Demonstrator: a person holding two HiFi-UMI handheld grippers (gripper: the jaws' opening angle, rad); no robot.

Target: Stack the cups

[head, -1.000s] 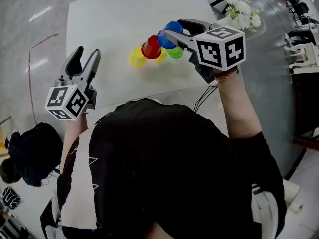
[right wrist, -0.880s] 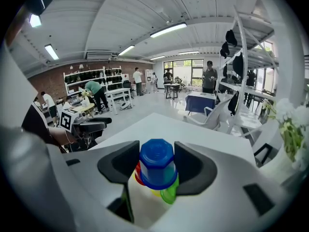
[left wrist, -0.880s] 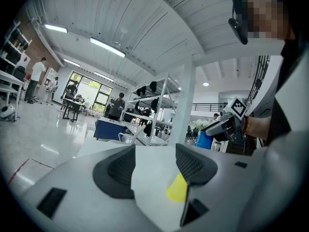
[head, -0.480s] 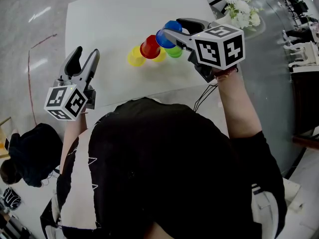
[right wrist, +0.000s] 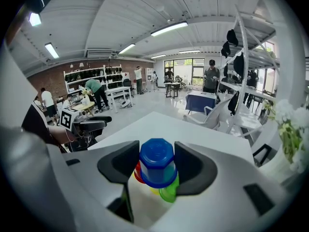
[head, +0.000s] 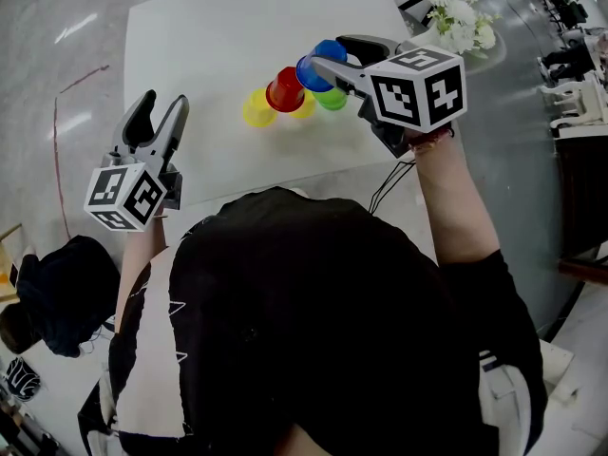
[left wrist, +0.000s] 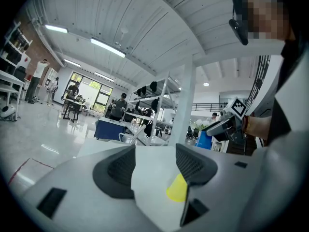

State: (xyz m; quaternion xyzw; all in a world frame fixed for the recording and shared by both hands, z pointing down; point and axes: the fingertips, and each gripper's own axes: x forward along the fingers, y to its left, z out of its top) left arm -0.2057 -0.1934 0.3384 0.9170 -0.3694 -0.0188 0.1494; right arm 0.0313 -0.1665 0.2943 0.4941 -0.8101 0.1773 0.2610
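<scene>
Right claw [right wrist: 155, 169] clamps the blue cup [right wrist: 157, 157] just beside the red cup [head: 286, 89], alignment hard to judge; a skewed release could topple both, while the left claw [left wrist: 154, 164] gapes empty.

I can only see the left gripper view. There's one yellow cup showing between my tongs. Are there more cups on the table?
Observer: Yes. The head view shows a red cup, a green cup, a yellow cup and a second yellow cup clustered on the white table.
Operator: Is the blue one really squeezed in the other tongs?
Observer: Yes. The right gripper view shows the right tongs shut on the blue cup, upside down, a pad on each side.
</scene>
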